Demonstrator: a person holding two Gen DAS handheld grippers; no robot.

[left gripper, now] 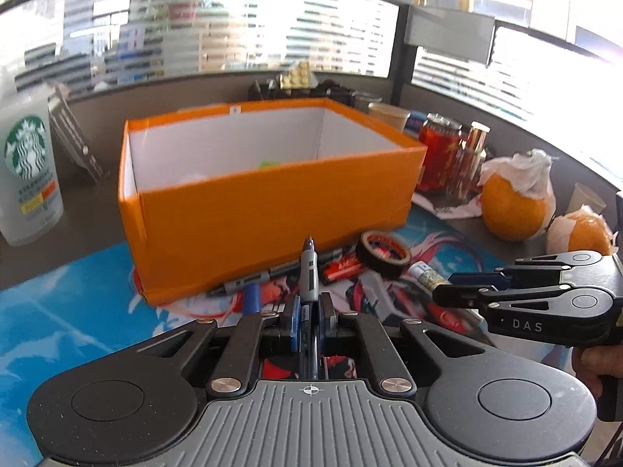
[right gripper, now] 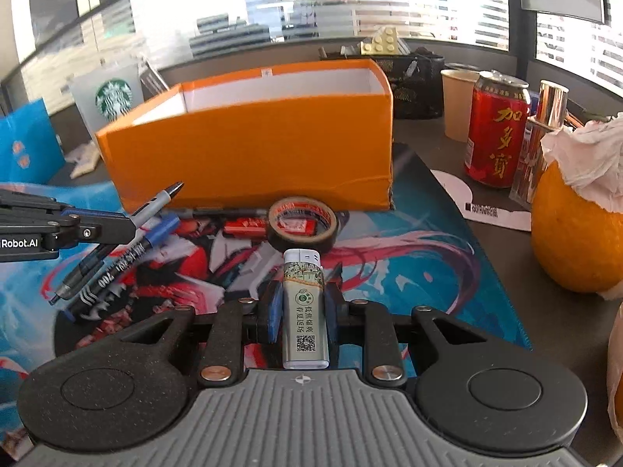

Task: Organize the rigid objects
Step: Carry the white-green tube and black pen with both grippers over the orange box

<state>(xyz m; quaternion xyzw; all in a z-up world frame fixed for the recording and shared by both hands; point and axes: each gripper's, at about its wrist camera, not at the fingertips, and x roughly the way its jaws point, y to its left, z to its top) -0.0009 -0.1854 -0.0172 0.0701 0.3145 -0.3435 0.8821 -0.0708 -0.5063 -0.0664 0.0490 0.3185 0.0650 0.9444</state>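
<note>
My left gripper (left gripper: 309, 309) is shut on a grey marker (left gripper: 308, 268) that points at the orange box (left gripper: 272, 210). The right wrist view shows the same gripper (right gripper: 126, 227) with the marker (right gripper: 155, 202) held above the mat. My right gripper (right gripper: 301, 305) is shut on a white-and-green lighter (right gripper: 303, 272) and hovers over the mat in front of the box (right gripper: 249, 155). In the left wrist view it (left gripper: 453, 292) stands at the right with the lighter (left gripper: 424, 274). A tape roll (right gripper: 301, 225) and loose markers (right gripper: 101, 276) lie before the box.
A Starbucks cup (left gripper: 29, 171) stands left of the box. At the right are a red can (right gripper: 496, 132), a paper cup (right gripper: 459, 101), wrapped oranges (right gripper: 572, 229) and a shiny bottle (right gripper: 545, 132). Behind the box is a black mesh holder (right gripper: 416, 81).
</note>
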